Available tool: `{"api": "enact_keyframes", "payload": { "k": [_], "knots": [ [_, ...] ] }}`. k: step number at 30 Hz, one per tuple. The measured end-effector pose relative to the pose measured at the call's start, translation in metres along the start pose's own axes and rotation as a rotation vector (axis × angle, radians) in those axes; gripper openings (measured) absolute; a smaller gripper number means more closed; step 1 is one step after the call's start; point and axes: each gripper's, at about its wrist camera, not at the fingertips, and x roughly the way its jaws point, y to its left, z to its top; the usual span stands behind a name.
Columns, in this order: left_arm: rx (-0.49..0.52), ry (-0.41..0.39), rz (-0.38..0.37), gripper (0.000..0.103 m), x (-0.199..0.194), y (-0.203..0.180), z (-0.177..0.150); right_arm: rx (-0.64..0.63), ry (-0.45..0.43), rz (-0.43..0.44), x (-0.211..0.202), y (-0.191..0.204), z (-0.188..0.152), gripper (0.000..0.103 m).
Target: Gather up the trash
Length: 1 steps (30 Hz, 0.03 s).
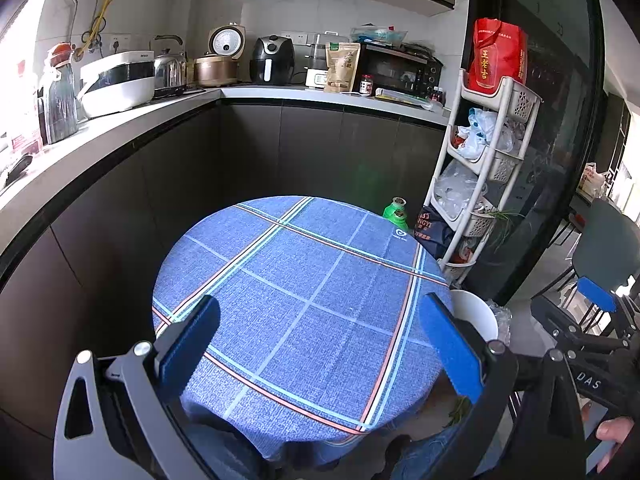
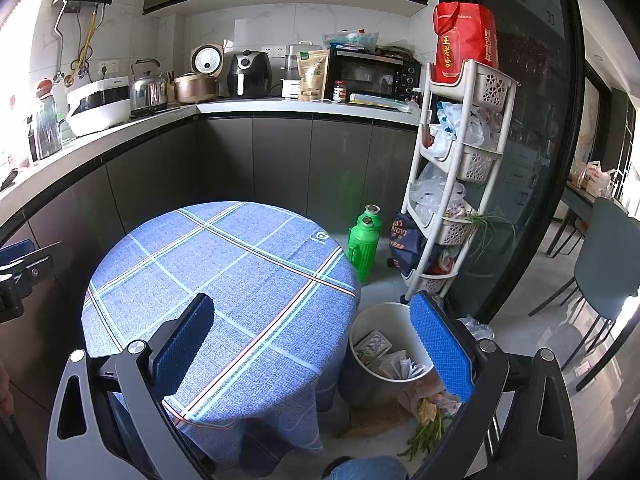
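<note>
the trash [image 2: 390,356], crumpled paper and wrappers, lies inside a white bin [image 2: 362,322] on the floor just beside the round table [image 2: 224,264], at about four o'clock from the tabletop in the right wrist view. more scraps [image 2: 430,412], some paper and green stalks, lie on the floor touching the bin's near side, at five o'clock. the right gripper [image 2: 316,344] hangs above with its jaws wide and empty; the bin's mouth sits between the fingers, close under the right blue pad [image 2: 440,344], while the left pad hovers over the checked tablecloth. the left gripper [image 1: 320,344] is also spread wide and holds nothing, over the bare blue cloth [image 1: 300,280]; in its view only the bin's rim [image 1: 476,312] peeks out at three o'clock, behind its right finger. two green flasks [image 2: 362,244] stand on the floor at one o'clock from the bin, next to a white rack [image 2: 460,168] stuffed with plastic bags.
</note>
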Motion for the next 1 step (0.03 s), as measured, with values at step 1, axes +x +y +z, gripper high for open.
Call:
{"api": "enact_keyframes", "payload": {
  "k": [1],
  "knots": [
    [-0.001,0.0,0.0,0.099,0.0001,-0.0002,0.0001,-0.001,0.0,-0.001,-0.0002,0.0004,0.0002,0.095]
  ]
}}
